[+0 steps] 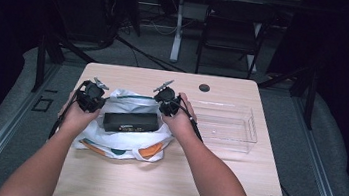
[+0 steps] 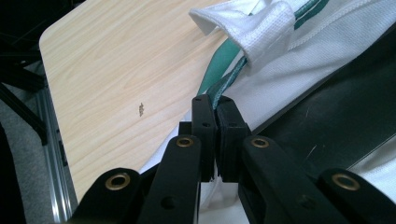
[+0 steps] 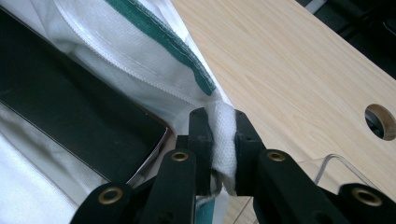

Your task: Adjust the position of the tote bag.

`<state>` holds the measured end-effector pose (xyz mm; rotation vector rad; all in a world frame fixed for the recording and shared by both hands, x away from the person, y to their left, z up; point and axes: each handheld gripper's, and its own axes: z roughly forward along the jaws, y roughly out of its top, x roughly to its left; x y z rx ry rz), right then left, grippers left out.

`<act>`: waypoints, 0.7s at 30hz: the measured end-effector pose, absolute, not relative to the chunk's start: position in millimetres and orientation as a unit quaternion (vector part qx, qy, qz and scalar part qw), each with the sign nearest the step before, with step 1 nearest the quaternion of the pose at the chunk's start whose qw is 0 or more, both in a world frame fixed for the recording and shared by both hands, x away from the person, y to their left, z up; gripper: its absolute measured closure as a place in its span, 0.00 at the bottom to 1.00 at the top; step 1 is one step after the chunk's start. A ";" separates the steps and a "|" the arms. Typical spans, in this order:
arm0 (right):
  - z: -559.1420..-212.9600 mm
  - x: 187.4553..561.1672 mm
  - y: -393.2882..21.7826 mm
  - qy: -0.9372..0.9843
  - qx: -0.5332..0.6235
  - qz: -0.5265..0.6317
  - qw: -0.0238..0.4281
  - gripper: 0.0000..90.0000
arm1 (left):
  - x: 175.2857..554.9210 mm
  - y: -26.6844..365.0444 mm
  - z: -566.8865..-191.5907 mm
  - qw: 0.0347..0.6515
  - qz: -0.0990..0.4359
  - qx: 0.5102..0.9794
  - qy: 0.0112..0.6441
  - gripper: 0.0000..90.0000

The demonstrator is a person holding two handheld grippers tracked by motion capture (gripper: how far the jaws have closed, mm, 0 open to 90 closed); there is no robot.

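A white bag (image 1: 122,137) with green trim sat mid-left on the table (image 1: 162,177), with a black box (image 1: 130,121) lying on it. The left tongs (image 2: 215,105) were clamped tight on the bag's green strap (image 2: 219,74). The right tongs (image 3: 218,116) pinched a fold of white fabric at the bag's edge. A clear tray (image 1: 224,124) sat just right of the bag.

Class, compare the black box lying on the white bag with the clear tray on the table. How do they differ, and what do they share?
The black box is opaque and dark; the clear tray is see-through. The box rests on the white bag, whereas the tray stands directly on the table. The box lies between the left tongs and right tongs; the tray sits to their right. Both are rectangular.
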<state>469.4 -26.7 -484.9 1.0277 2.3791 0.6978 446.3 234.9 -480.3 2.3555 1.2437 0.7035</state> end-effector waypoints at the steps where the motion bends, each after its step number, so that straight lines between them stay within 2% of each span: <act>1: -484.9 469.4 -26.7 0.863 0.373 0.253 0.227 0.91 | 446.7 234.9 -480.5 0.191 0.251 0.839 0.443 0.98; 21: -496.7 481.2 -26.4 0.865 0.391 0.237 0.207 0.91 | 456.4 234.7 -491.3 0.191 0.229 0.838 0.458 0.98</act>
